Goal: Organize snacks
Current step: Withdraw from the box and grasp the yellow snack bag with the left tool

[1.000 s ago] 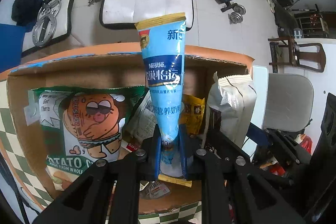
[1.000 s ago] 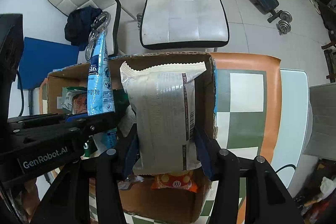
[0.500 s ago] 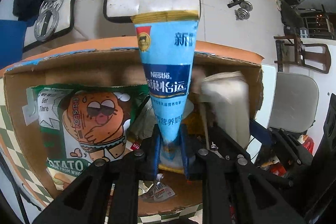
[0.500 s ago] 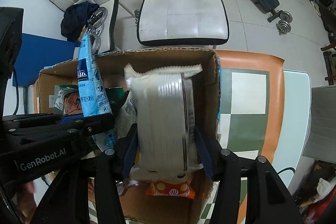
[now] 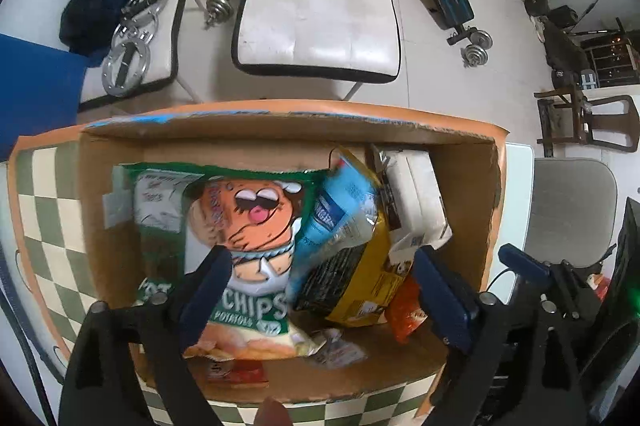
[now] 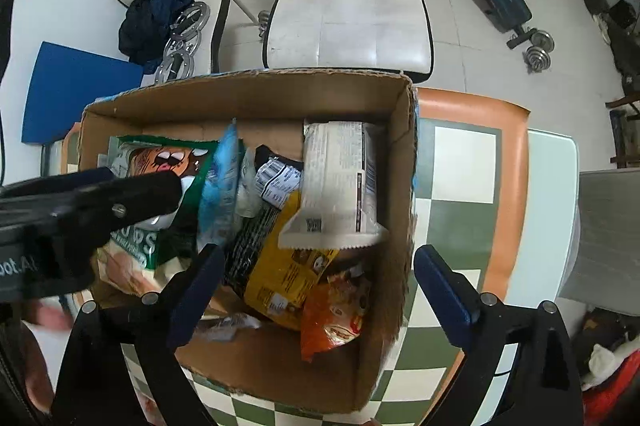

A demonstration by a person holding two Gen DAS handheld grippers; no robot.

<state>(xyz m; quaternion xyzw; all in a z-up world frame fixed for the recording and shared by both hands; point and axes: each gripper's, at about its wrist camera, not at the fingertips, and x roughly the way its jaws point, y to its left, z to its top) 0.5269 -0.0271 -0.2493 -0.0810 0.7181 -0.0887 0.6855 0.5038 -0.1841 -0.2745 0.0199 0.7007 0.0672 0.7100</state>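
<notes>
Now both claws are opening with nothing between their pads: the left claw (image 5: 320, 290) has let go of the blue packet (image 5: 340, 222), which has dropped just ahead of it into the box (image 5: 280, 130), and the right claw (image 6: 316, 282) has released the white packet (image 6: 340, 182). Both snacks count as stowed. Beneath the left claw, the green bag (image 5: 240, 226) reads "CHIPS" and "POTATOES"; the left claw's housing reads "bot.AI".

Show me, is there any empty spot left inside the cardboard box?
Only the bare floor along the near wall of the brown cardboard box, beside the orange snack packet. The green potato chips bag, blue pouch and white wrapper crowd everything else.
</notes>
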